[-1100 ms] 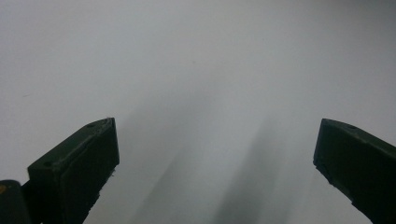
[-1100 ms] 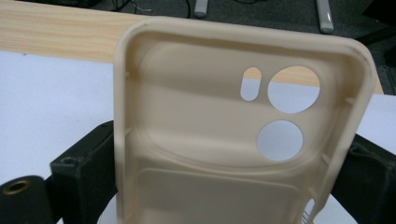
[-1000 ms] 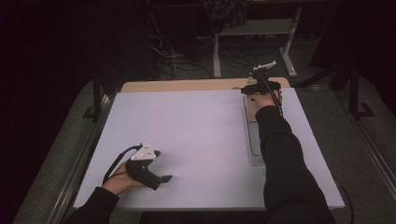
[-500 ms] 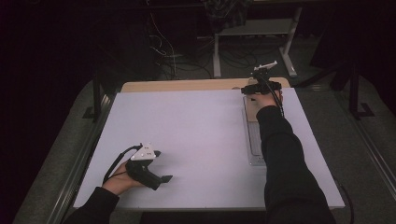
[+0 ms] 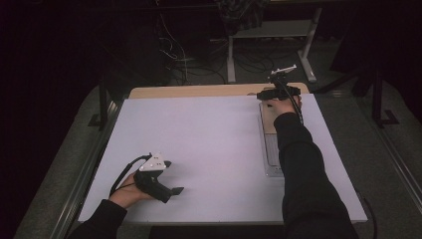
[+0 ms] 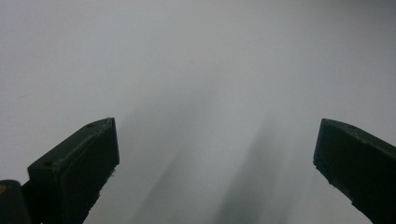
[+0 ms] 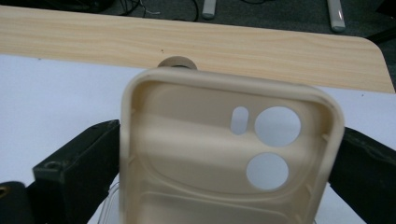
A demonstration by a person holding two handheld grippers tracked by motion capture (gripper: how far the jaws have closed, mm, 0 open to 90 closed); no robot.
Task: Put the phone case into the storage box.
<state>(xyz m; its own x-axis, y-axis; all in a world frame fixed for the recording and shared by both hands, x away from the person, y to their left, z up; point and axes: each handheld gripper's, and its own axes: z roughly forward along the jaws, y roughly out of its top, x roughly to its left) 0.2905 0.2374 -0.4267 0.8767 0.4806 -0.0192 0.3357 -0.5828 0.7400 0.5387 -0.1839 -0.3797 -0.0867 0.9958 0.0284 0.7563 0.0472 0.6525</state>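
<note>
Right gripper [image 7: 224,154] sitting at far right of white table sheet [image 5: 209,149], jaws straddling beige phone case [image 7: 229,154] (camera cutouts facing up); jaws just been opening, whether pads pressing on case cannot tell. Case lying near wooden table edge [image 7: 187,42]. Left gripper [image 6: 215,168] resting near front left, jaws standing wide apart, holding nothing.

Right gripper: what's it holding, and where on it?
A beige phone case sits between the right gripper's just-opening jaws, one at each long side; the left gripper is empty.
</note>
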